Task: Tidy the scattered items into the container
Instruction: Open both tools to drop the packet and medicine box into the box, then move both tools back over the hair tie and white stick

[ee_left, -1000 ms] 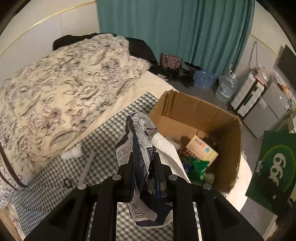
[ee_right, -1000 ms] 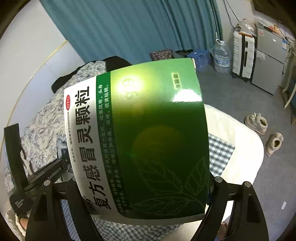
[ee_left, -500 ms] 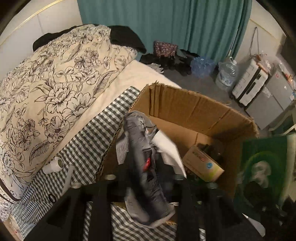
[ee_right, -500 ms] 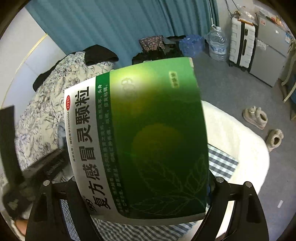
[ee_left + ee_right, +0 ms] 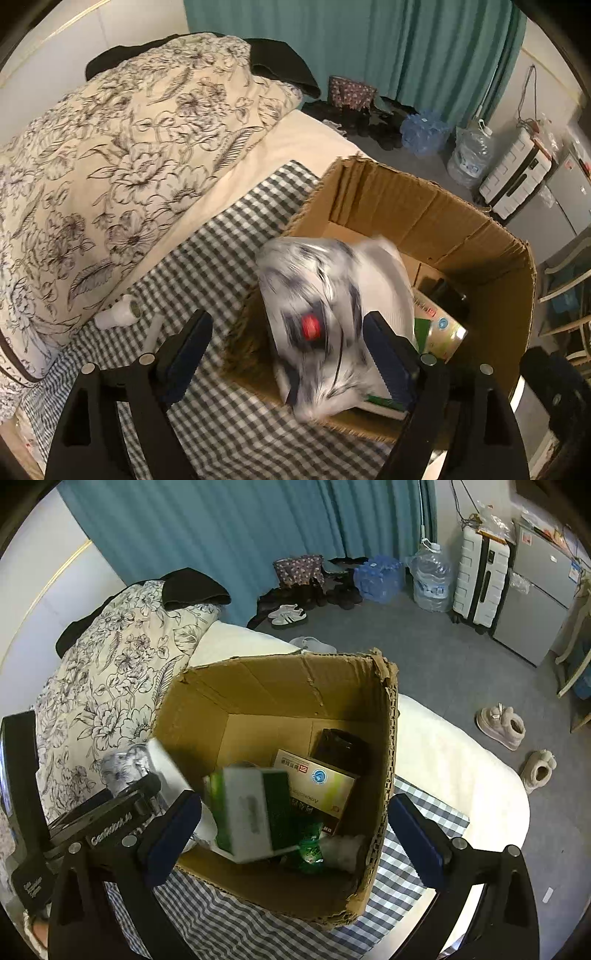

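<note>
Both grippers hang over an open cardboard box [image 5: 424, 206] standing on a checked cloth [image 5: 229, 251] on the bed. The jaws of my left gripper [image 5: 288, 350] are opening wide. A blurred white-and-grey patterned packet [image 5: 325, 314] is loose between them, dropping over the box's near corner. The jaws of my right gripper [image 5: 293, 838] are also opening. A green medicine box [image 5: 255, 808] is free of the pads and tumbles inside the cardboard box [image 5: 280, 683]. The left gripper [image 5: 110, 823] shows at the right wrist view's left edge.
Inside the box lie a beige medicine box [image 5: 317, 779], a dark item [image 5: 340, 749] and a green packet [image 5: 310, 849]. A small white bottle [image 5: 114, 315] lies on the cloth beside a floral duvet [image 5: 129, 147]. Shoes [image 5: 500, 725], a suitcase [image 5: 480, 579] and a water bottle [image 5: 432, 576] are on the floor.
Both grippers moved over the box and tipped downward. Both went from shut to open: the left let go of the patterned packet, the right let go of the green box, which now falls.
</note>
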### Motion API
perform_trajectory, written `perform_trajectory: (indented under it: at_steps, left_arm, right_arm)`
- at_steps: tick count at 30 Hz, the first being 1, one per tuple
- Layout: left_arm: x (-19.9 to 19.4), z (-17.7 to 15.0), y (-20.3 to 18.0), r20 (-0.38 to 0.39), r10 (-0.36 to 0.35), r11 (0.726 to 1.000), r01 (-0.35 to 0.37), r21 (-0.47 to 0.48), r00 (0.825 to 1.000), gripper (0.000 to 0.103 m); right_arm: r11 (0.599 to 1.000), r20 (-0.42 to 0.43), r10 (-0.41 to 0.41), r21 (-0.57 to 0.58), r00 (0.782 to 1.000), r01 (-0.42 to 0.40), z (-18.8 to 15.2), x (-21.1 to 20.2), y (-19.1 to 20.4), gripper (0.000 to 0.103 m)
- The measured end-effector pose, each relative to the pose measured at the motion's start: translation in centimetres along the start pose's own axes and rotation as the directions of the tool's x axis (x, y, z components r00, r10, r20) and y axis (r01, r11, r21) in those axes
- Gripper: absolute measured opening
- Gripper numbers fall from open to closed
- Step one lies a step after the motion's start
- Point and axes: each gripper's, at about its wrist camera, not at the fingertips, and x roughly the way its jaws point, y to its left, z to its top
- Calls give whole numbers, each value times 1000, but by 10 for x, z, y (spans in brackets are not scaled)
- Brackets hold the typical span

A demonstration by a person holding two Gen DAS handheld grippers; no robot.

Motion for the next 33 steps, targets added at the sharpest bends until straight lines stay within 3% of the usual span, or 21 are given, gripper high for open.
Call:
perform_trajectory:
  at_steps: [7, 15, 22, 33]
  left_arm:
    - [-32, -22, 48, 22, 40, 998, -39, -53, 999, 88]
    - [-72, -71, 126, 30, 113, 982, -107, -158, 993, 88]
    - [-90, -139, 201, -21, 189, 952, -189, -241, 982, 88]
    - [-81, -222, 279, -118, 198, 914, -227, -337, 973, 88]
  right_arm:
    - [999, 34, 17, -39, 999, -16, -13, -25, 26, 101]
    - [993, 77, 69, -104, 995, -61, -47, -65, 66, 101]
    - [981, 64, 120, -161, 991, -109, -99, -89, 97, 101]
    - [945, 11, 176, -283, 984, -166, -163, -91, 162, 101]
